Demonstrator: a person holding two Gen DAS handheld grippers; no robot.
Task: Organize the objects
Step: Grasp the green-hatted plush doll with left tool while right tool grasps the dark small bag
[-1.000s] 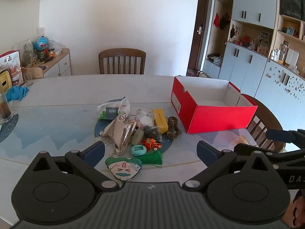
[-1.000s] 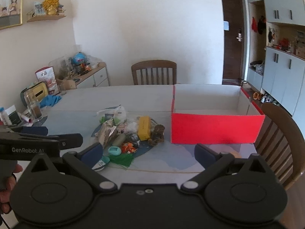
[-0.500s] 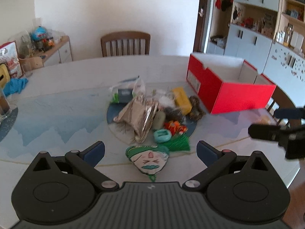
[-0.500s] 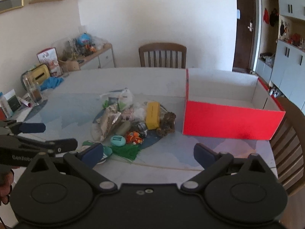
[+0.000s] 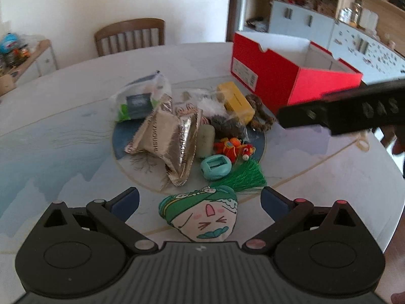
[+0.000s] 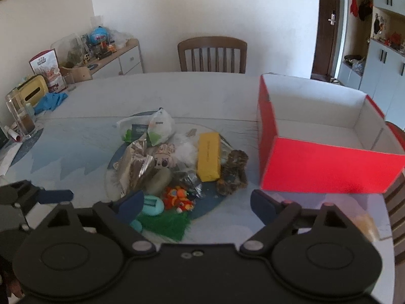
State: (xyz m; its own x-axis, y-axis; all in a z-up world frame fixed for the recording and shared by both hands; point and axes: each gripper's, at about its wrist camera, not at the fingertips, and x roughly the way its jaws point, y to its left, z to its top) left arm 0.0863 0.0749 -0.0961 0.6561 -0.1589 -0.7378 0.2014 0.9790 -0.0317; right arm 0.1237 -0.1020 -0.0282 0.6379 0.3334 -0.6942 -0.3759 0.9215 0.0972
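A pile of small items lies mid-table: a silver foil bag (image 5: 164,136), a yellow box (image 5: 238,101), a teal round case (image 5: 215,168), an orange toy (image 5: 234,149), a green tassel (image 5: 240,177) and a brown scrunchie (image 6: 233,172). A green-and-white face pouch (image 5: 202,215) lies on the table between the open fingers of my left gripper (image 5: 200,200), untouched. My right gripper (image 6: 197,204) hovers over the pile's near edge with its jaws closing and nothing pressed between them. The open red box (image 6: 329,167) stands to the right, nothing visible inside.
The round table's (image 5: 63,131) edge curves close on the right. A wooden chair (image 6: 212,53) stands at the far side, another beside the red box. A jar (image 6: 20,116) and a blue cloth (image 6: 50,100) sit at the far left. A cluttered sideboard lines the wall.
Both grippers have come forward and down toward the pile. The face pouch now lies between my left fingers. The right gripper's jaws have narrowed a little.
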